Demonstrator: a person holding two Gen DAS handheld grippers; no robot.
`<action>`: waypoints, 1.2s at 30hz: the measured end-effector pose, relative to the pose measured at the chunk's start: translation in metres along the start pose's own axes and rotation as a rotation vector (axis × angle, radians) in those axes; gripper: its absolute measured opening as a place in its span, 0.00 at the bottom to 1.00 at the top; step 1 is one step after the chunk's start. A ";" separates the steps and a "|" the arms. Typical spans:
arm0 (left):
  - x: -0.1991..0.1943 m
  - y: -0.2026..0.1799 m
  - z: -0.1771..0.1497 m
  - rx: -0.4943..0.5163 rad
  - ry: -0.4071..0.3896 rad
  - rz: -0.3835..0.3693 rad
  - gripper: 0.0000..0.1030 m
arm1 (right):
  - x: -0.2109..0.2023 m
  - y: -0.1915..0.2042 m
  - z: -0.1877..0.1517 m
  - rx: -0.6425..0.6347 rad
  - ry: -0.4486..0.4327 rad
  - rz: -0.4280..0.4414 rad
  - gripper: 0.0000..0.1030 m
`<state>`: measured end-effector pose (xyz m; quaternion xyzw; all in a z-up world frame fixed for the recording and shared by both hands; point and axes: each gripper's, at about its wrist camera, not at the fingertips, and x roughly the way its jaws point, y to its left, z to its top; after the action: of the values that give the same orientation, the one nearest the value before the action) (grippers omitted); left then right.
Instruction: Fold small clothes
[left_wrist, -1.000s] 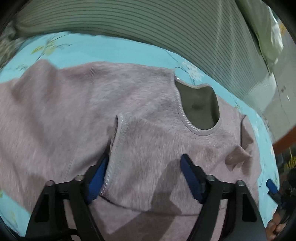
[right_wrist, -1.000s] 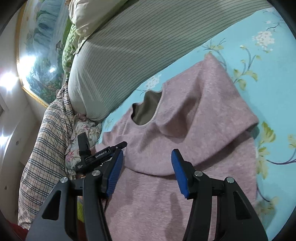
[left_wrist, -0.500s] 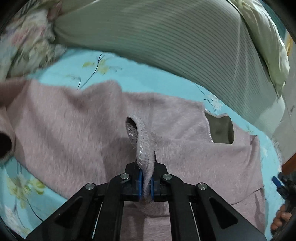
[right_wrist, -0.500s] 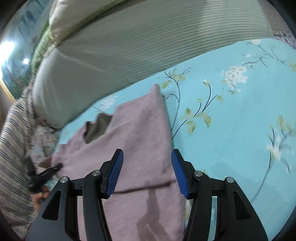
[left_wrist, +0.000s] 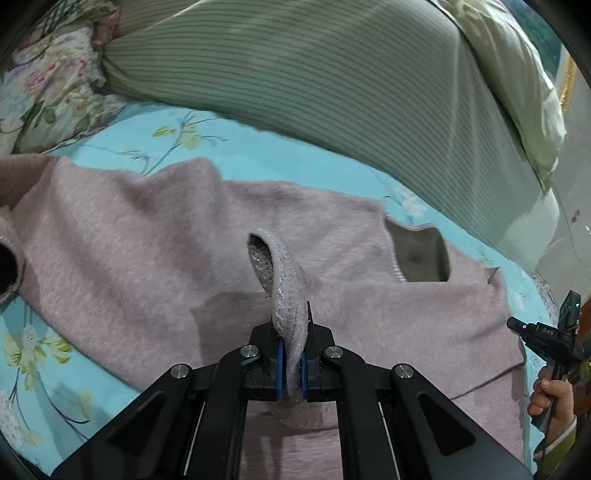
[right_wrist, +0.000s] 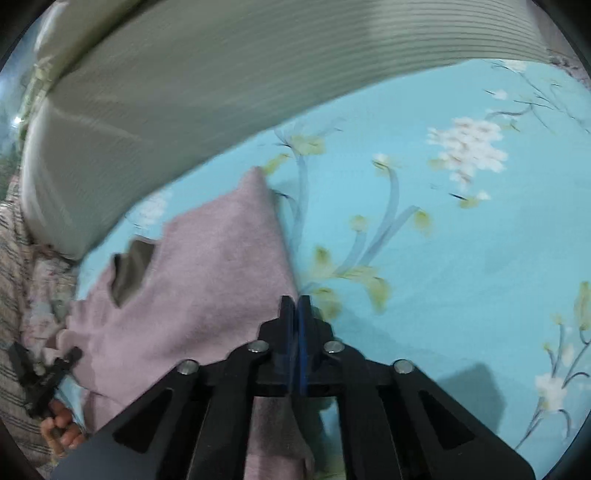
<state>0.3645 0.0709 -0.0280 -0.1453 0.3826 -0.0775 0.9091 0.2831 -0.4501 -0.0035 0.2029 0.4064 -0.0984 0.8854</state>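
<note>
The soft, limp pink fleece sweater (left_wrist: 147, 258) was pinched at its cuff by the left gripper (left_wrist: 291, 363), while the right gripper (right_wrist: 297, 347) had closed at its edge.

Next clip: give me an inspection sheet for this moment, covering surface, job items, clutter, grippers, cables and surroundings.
Surface: turquoise floral bedsheet.
Job's things: pink fleece top lying partly folded, neck opening showing.
Clutter: nothing seen.
Grippers: left gripper shut on the sleeve cuff; right gripper has just closed at the top's edge, with no cloth visible between its pads.
Cables: nothing seen.
Surroundings: striped grey-green bolster, floral pillow, plaid cloth.
</note>
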 end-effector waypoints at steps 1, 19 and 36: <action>0.003 -0.004 0.000 0.010 0.003 0.008 0.05 | 0.002 -0.002 -0.001 0.003 0.007 -0.003 0.02; 0.006 0.025 -0.008 -0.020 0.035 0.092 0.17 | -0.003 0.045 -0.022 -0.076 0.007 -0.039 0.29; -0.118 0.133 -0.003 -0.189 -0.129 0.310 0.73 | -0.046 0.106 -0.129 -0.144 0.113 0.211 0.49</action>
<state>0.2844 0.2255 0.0066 -0.1739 0.3468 0.1091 0.9152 0.2014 -0.2978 -0.0154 0.1859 0.4381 0.0364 0.8787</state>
